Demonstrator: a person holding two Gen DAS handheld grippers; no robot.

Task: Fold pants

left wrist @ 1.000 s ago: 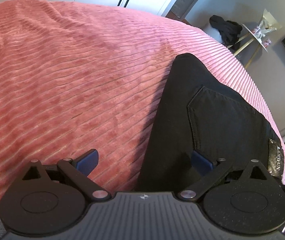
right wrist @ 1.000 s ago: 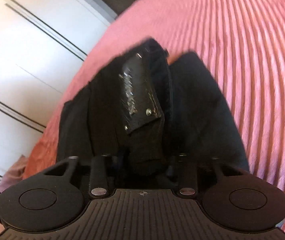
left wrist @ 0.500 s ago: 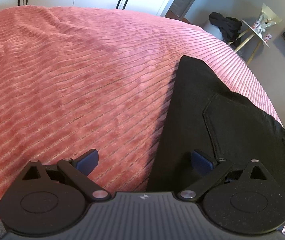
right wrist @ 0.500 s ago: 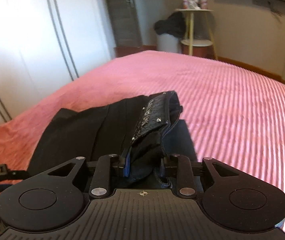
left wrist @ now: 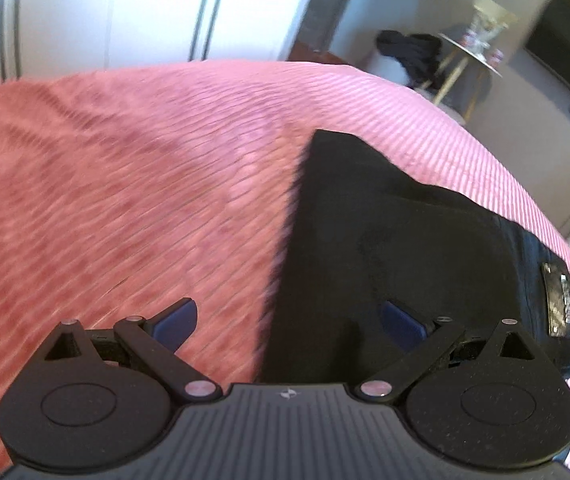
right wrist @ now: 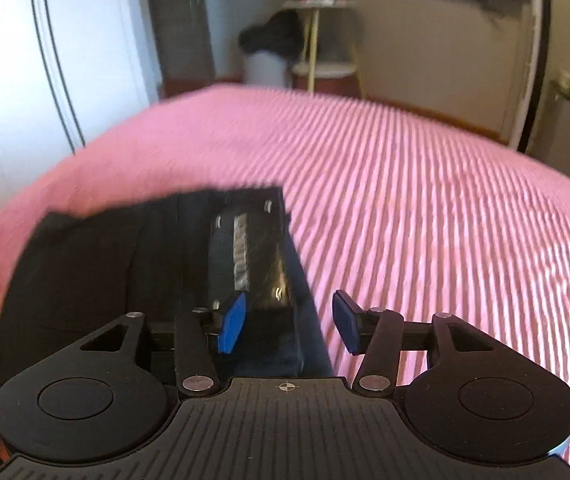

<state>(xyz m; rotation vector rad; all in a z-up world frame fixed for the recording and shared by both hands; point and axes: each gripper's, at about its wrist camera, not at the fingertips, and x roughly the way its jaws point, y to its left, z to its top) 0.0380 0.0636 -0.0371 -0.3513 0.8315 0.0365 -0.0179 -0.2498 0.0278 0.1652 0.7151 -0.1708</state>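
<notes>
The right hand-held gripper (right wrist: 289, 326) is opening its jaws as we watch, and the waistband edge of the pants (right wrist: 133, 280) is lying between the blue pads, no longer pinched. The shiny patch (right wrist: 253, 252) on the waistband is sitting just ahead of the left pad. Over on the other side, the left hand-held gripper (left wrist: 289, 322) is standing wide and released, one pad over the pink bedspread (left wrist: 125, 200), the other over black cloth, gripping nothing.

The pants are lying folded into a compact black block on the bed, toward its near corner, with the bedspread bare around them.

Now the risks. The right pads are sitting so close to the waistband that, in my judgement, pulling away could be snagging the top layer and dragging the fold open. The cloth is looking thick, so a stiff layer might be springing back once nobody is pressing on it. The block is also resting near the bed's edge in the left view, so a careless nudge could be sliding it off. And the ribbed bedspread may be catching the fabric if anyone is trying to shift it rather than lift it.

The count: one pair of pants, one patch, two hand-held grippers, one bed. In the background, one side table (right wrist: 317, 36) and one dark heap (left wrist: 409, 52) beside it.
</notes>
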